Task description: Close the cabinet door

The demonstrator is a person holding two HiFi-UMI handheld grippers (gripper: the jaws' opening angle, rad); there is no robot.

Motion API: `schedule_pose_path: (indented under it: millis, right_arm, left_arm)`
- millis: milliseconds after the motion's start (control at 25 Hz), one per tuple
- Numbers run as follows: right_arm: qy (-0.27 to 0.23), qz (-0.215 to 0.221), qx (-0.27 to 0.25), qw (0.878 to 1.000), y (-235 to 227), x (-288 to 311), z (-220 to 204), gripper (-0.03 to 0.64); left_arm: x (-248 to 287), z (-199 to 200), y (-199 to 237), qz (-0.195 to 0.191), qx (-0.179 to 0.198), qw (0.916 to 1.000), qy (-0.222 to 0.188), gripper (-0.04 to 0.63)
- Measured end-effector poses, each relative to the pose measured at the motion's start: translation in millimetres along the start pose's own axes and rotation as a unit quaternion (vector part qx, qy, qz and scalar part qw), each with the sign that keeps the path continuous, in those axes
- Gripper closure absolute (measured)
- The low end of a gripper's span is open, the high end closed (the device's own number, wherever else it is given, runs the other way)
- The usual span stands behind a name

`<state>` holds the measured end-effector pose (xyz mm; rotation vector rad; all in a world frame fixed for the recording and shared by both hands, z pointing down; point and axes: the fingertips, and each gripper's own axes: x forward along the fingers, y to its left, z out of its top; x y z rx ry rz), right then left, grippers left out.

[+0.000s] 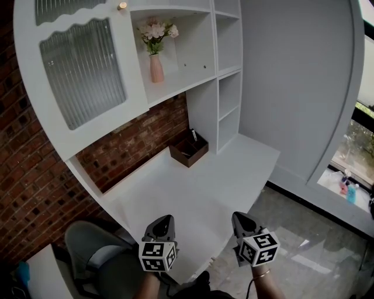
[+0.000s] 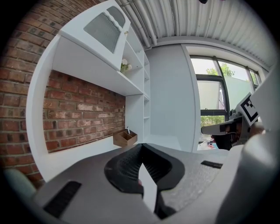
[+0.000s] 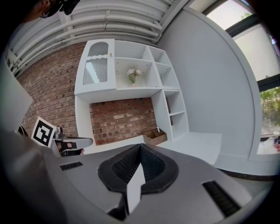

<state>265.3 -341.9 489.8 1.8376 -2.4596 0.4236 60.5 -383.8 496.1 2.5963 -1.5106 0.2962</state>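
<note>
The cabinet door fills the upper left of the head view; it is white with wavy glass in it, and it stands tall, longer up and down than side to side; its small round knob sits at its top right edge, so the free side is the right one and the hinges are most likely on the left; in the right gripper view the door looks flat against the cabinet, but I cannot tell if a thin gap is left. Just right of the door is an open shelf with a pink vase of flowers; below it, at the back of the white desk, sits a brown box.

The left gripper is at the bottom middle of the head view, over the near edge of the desk; its jaws are pressed together with nothing in them. The right gripper is just to the right of it, also closed and empty.

The door lies up and to the left of both grippers, well apart from them; the left gripper is the nearer one, so I think it would go up and left to push the knob side.
</note>
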Motion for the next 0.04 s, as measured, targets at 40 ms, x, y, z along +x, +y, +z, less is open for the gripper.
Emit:
schedule_pose_path:
  millis: [40]
  right_arm:
    - [-0.001, 0.000, 0.003, 1.000, 0.1, -0.3, -0.2, 0.617]
  left_arm:
    - [-0.5, -0.2, -0.4, 0.000, 0.001, 1.0000, 0.001, 0.586]
